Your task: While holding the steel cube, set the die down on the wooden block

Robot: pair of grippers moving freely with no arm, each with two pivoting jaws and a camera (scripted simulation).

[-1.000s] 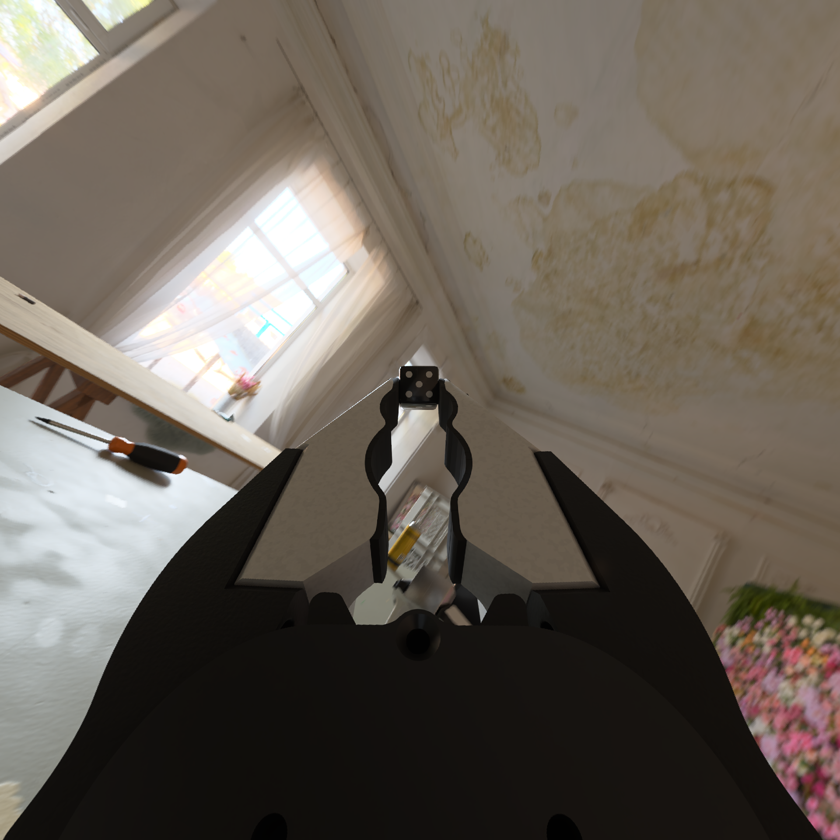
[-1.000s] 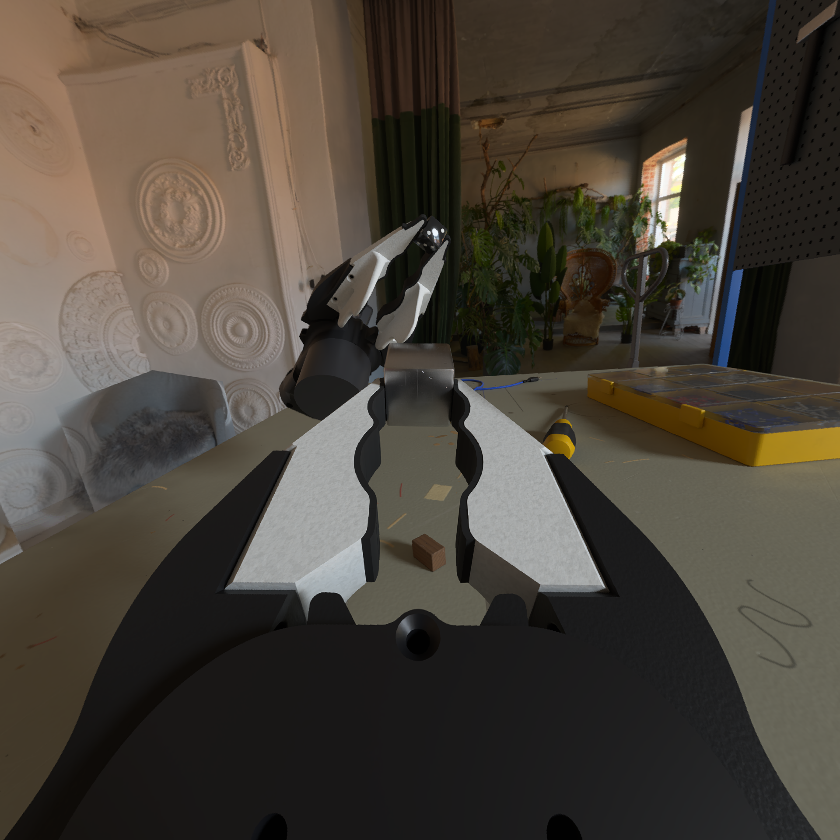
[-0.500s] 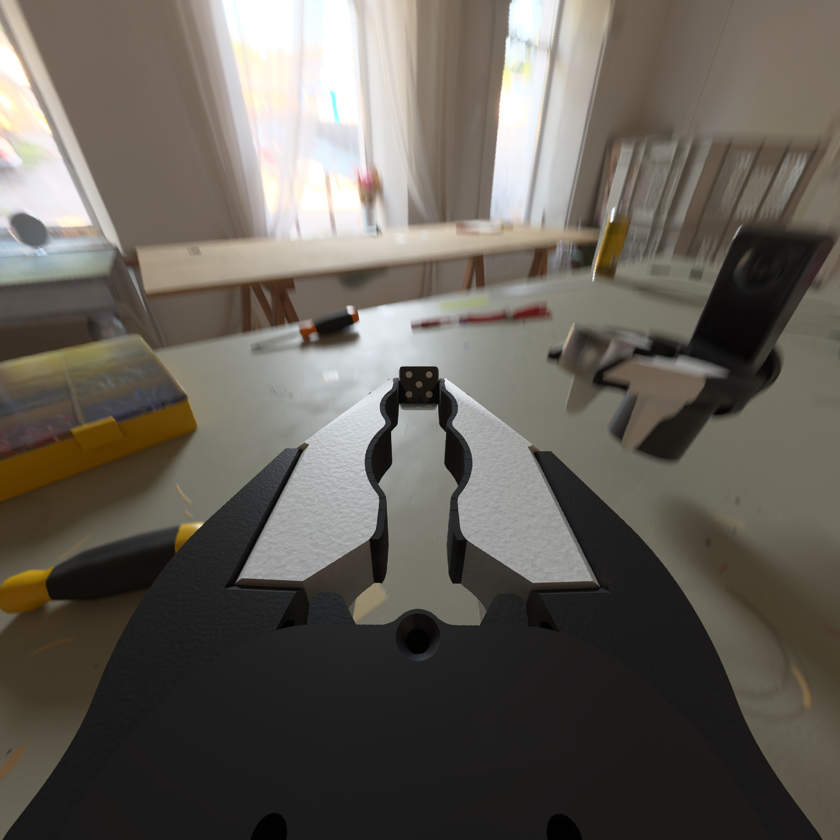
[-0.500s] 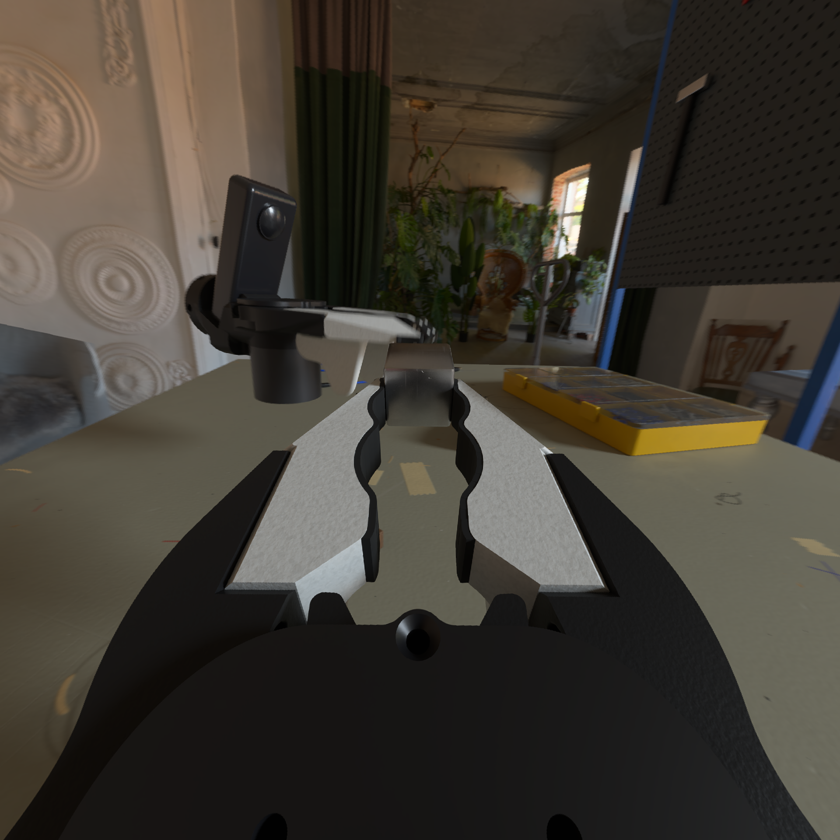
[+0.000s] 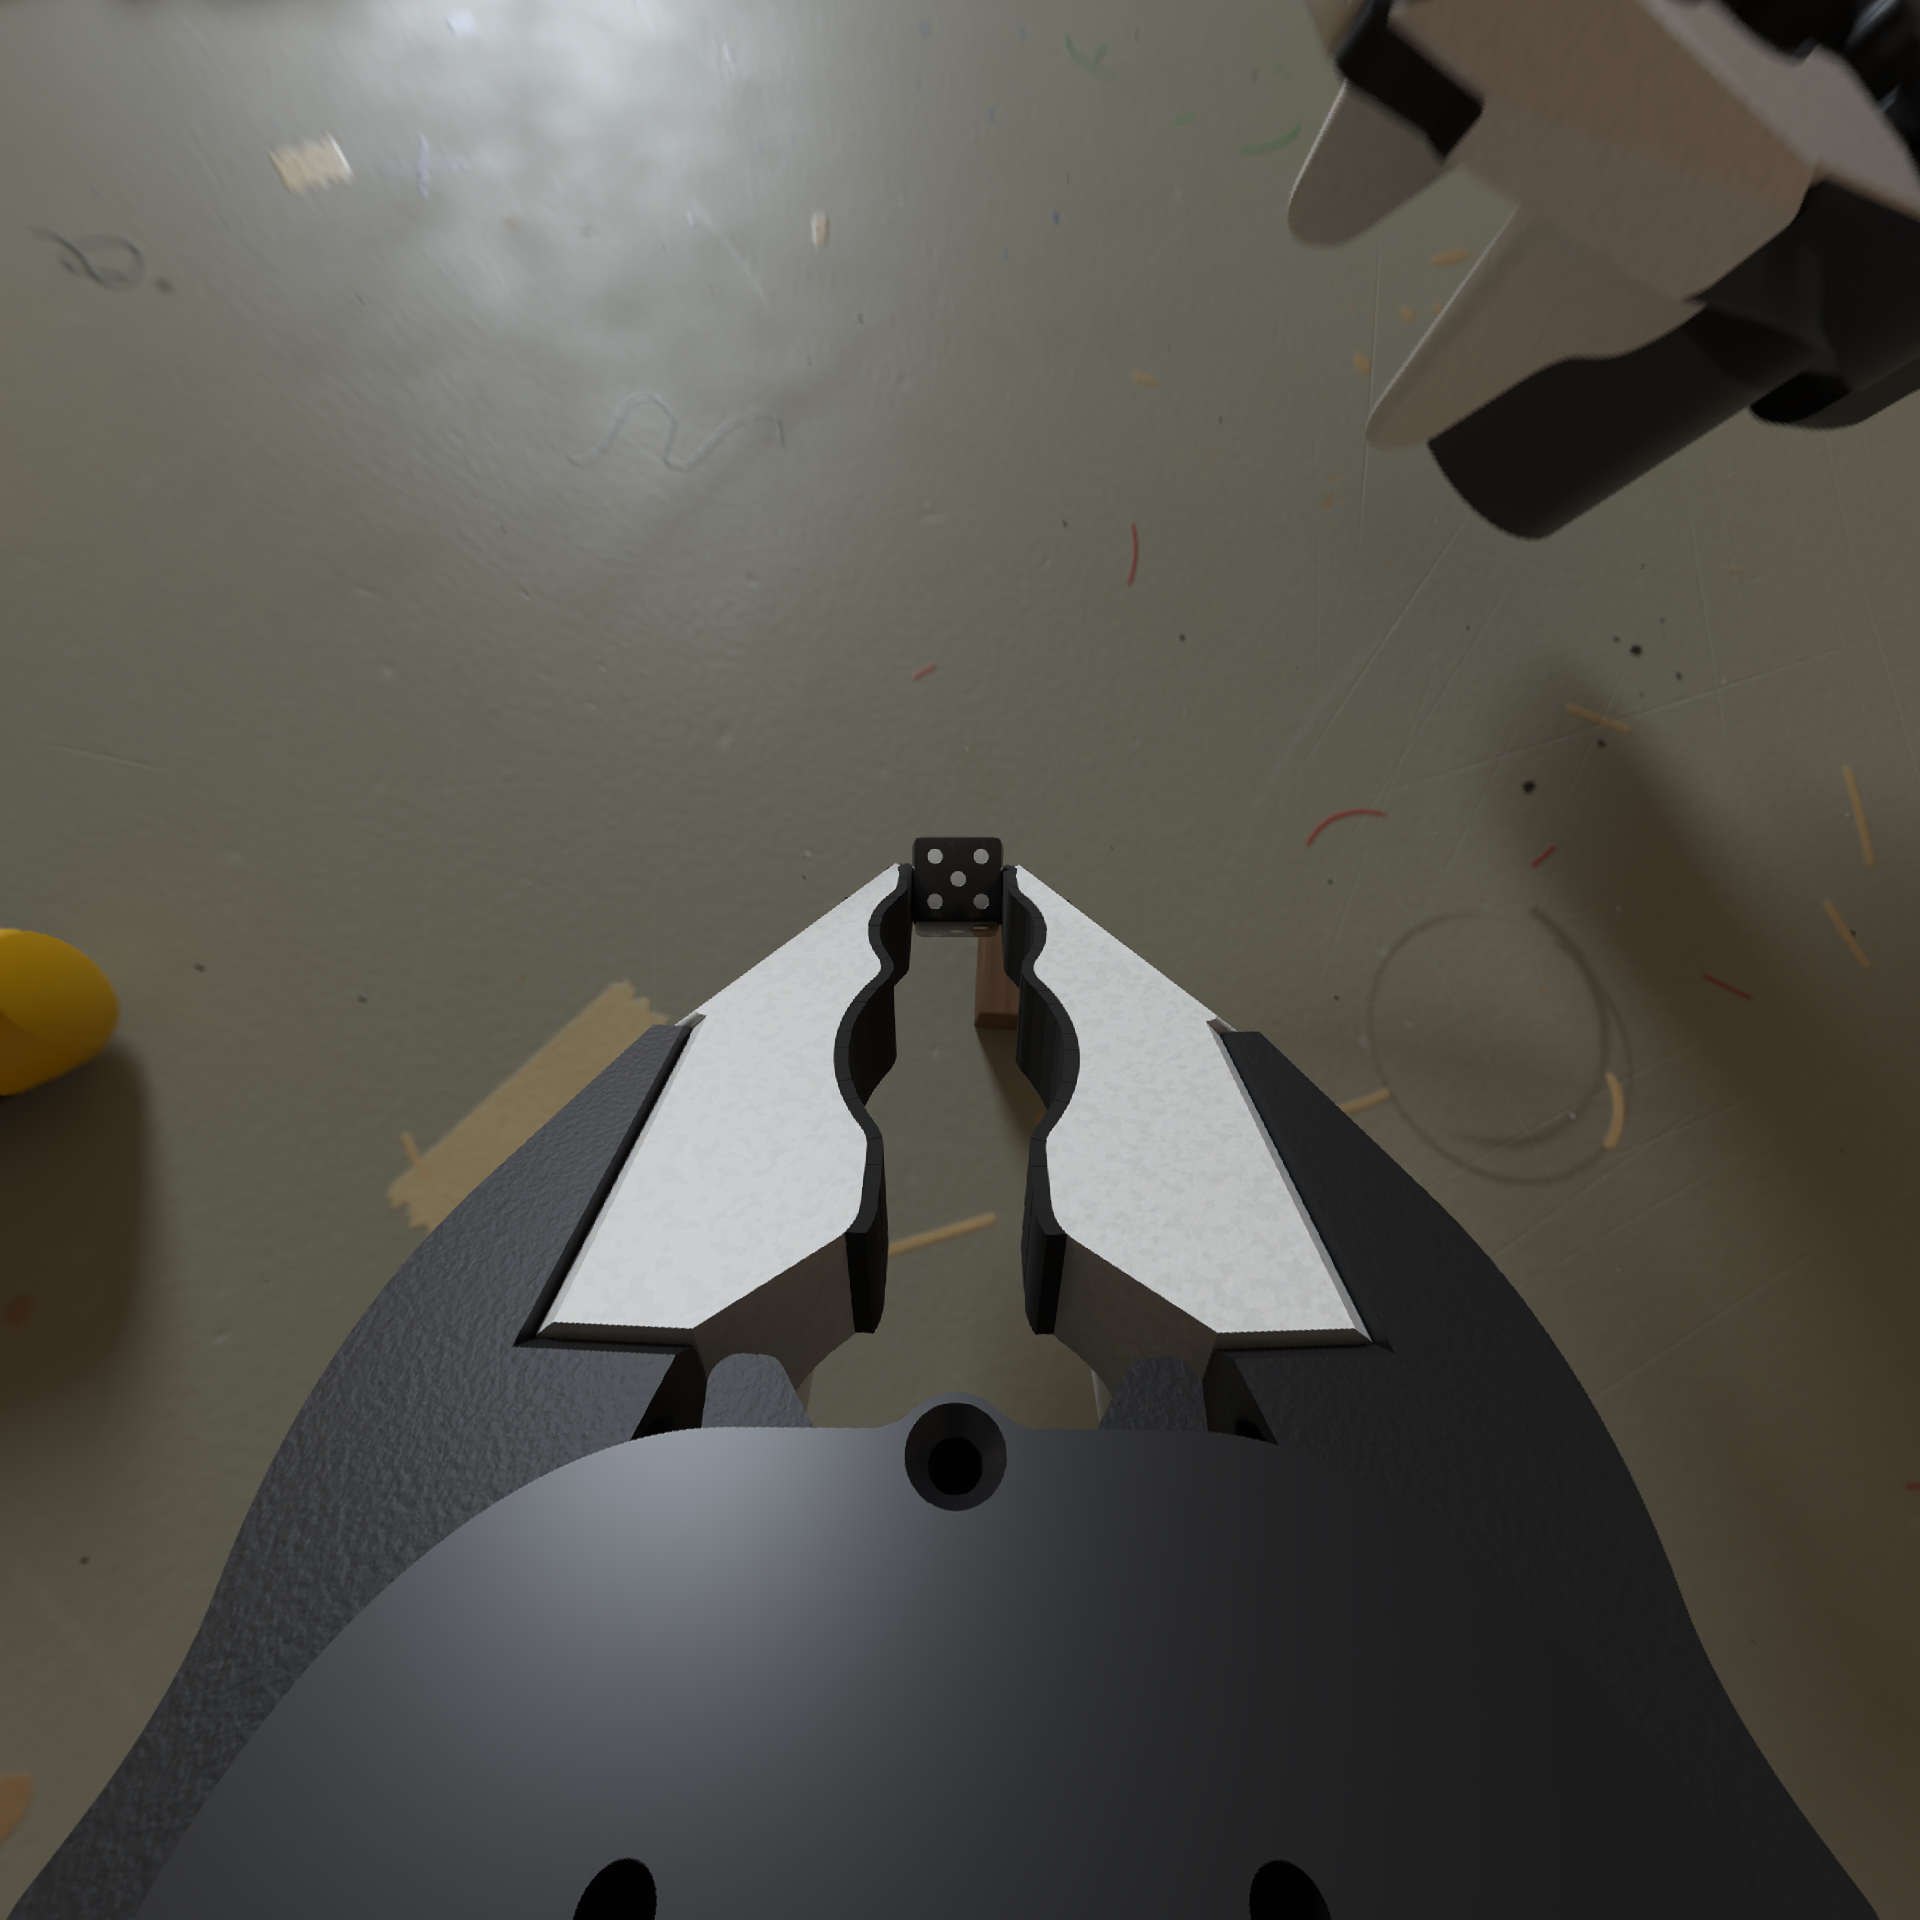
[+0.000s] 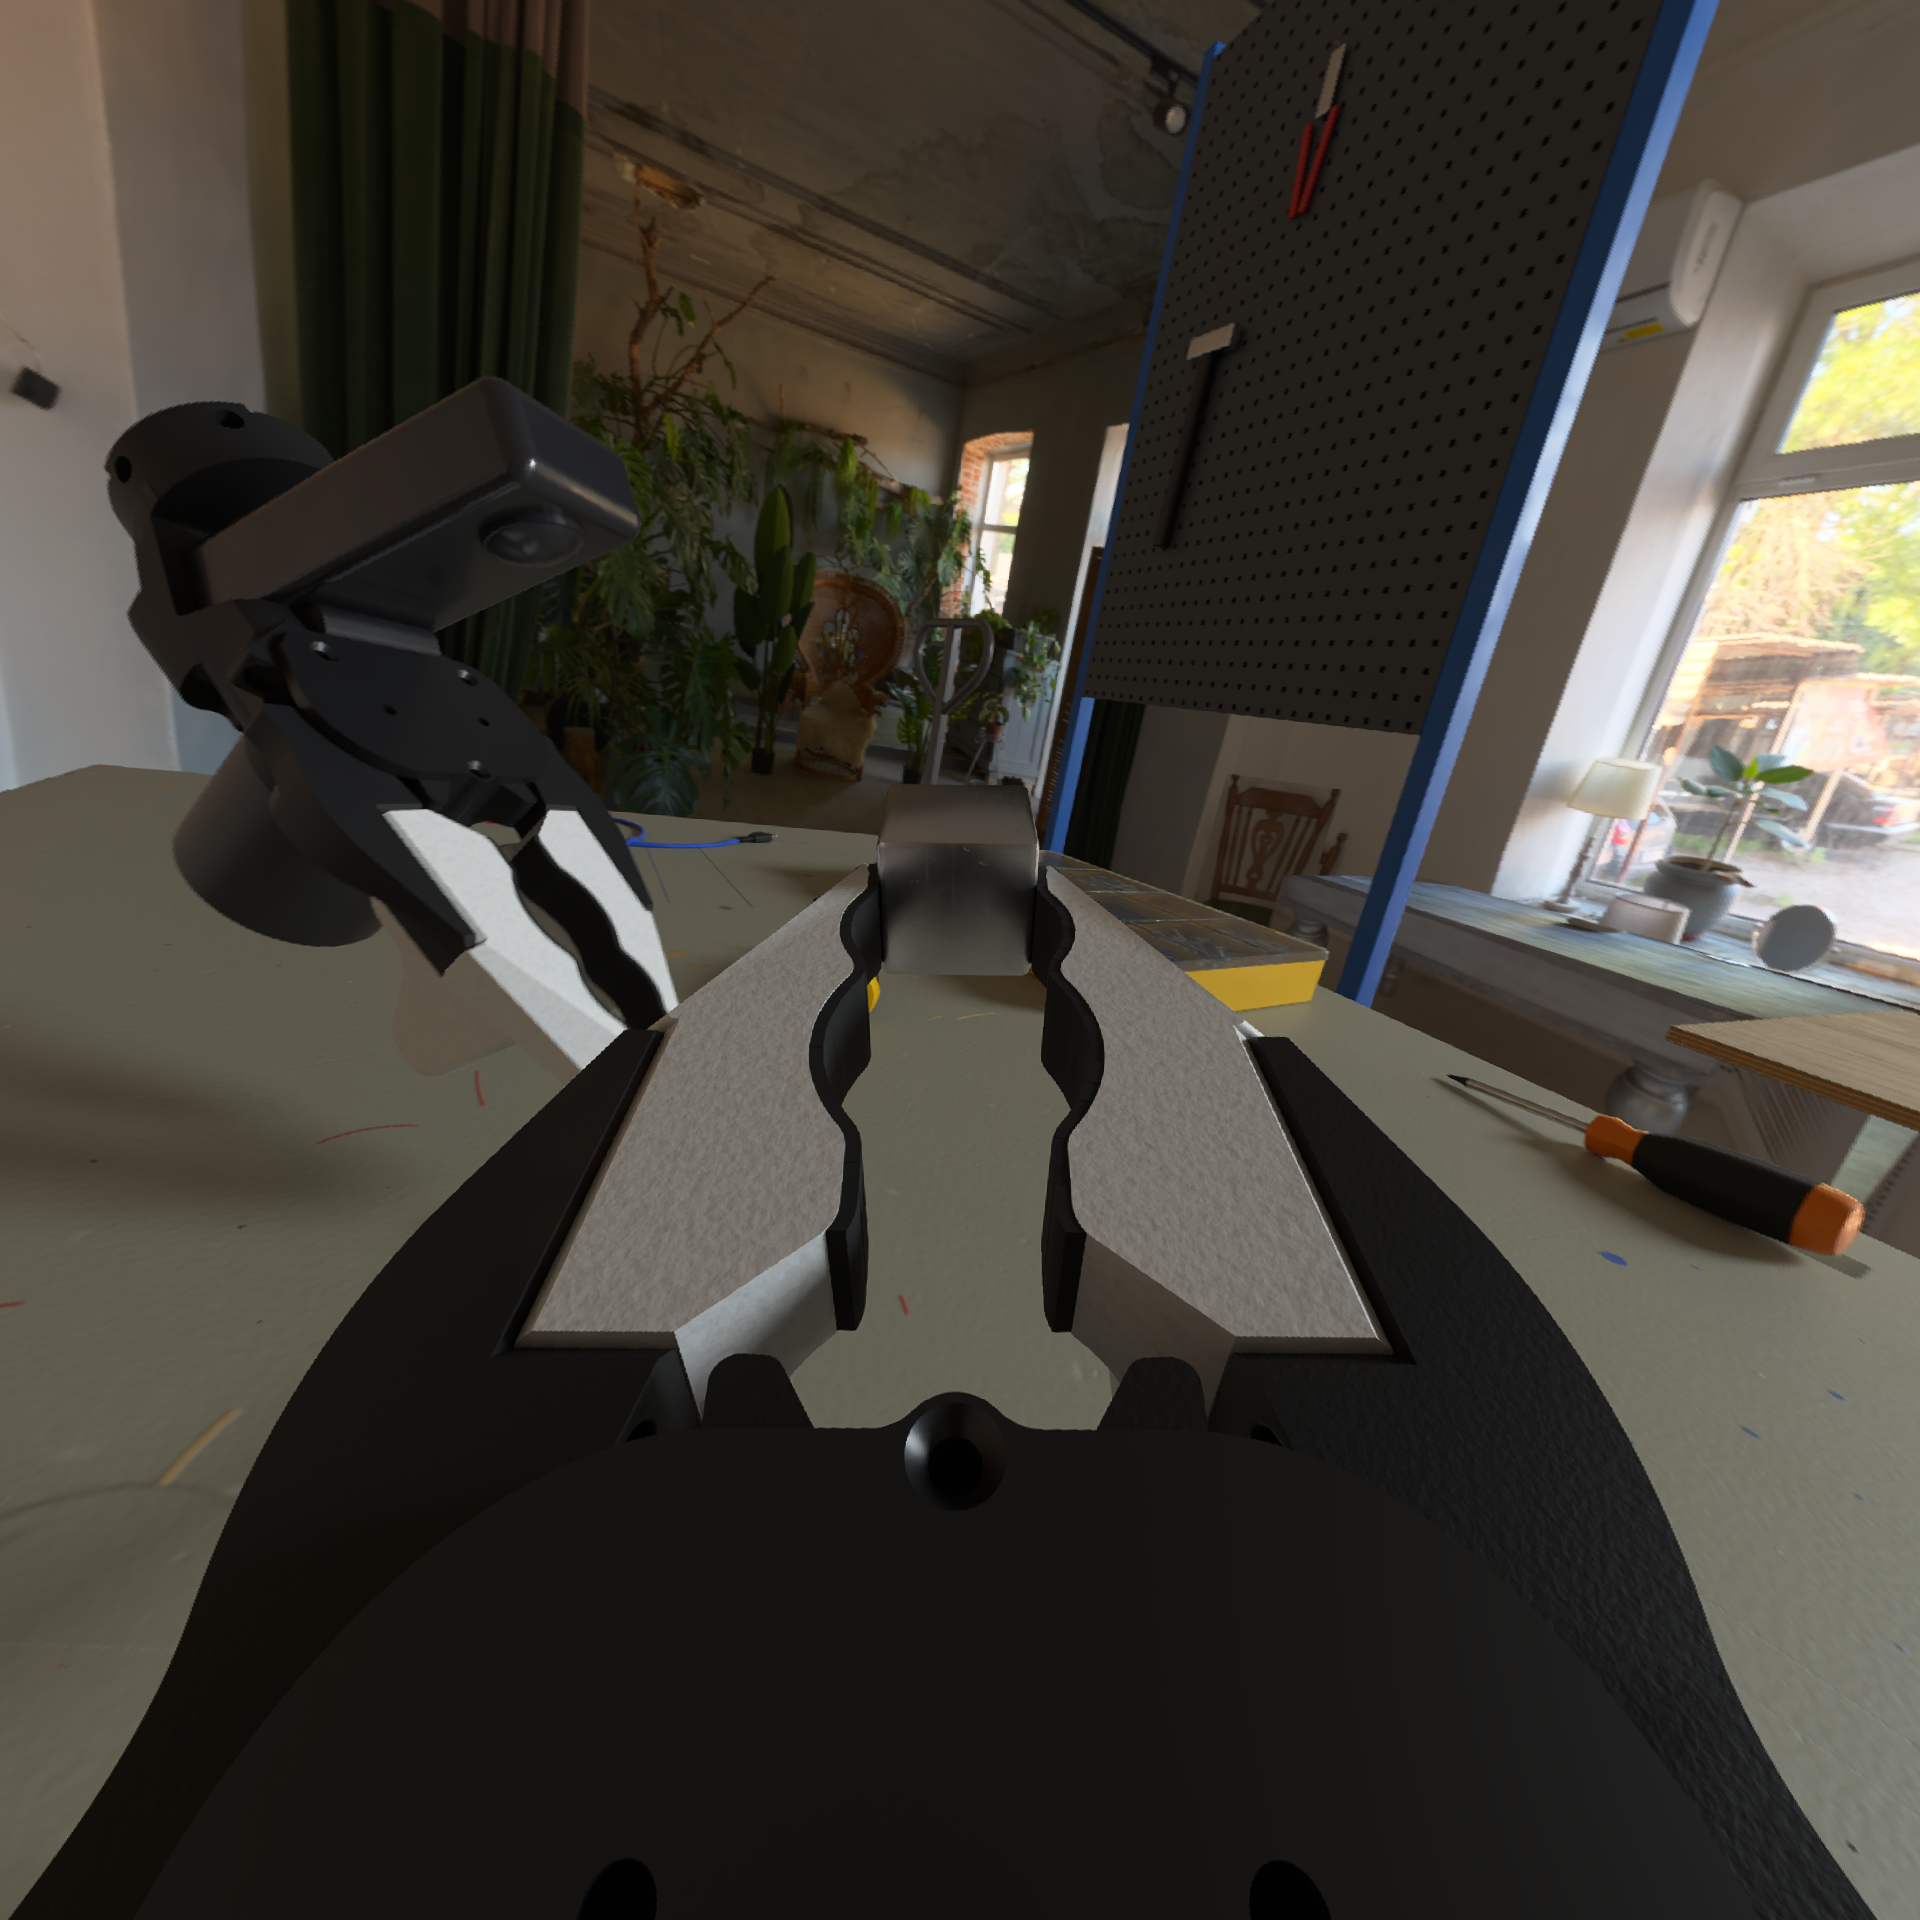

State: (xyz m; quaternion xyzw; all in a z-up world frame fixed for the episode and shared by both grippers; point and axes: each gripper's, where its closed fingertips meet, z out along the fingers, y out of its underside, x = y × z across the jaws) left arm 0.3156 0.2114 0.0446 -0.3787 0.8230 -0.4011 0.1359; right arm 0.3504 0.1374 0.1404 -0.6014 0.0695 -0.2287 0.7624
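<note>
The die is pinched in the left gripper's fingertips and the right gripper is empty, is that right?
Not quite. The die is indeed pinched at the left gripper fingertips, but the right gripper is not empty: the right wrist view shows it shut on the steel cube.

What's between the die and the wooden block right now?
Nothing visible. In the left wrist view the die, pinched in the left hand-held gripper, sits over the block; whether they touch is hidden.
</note>
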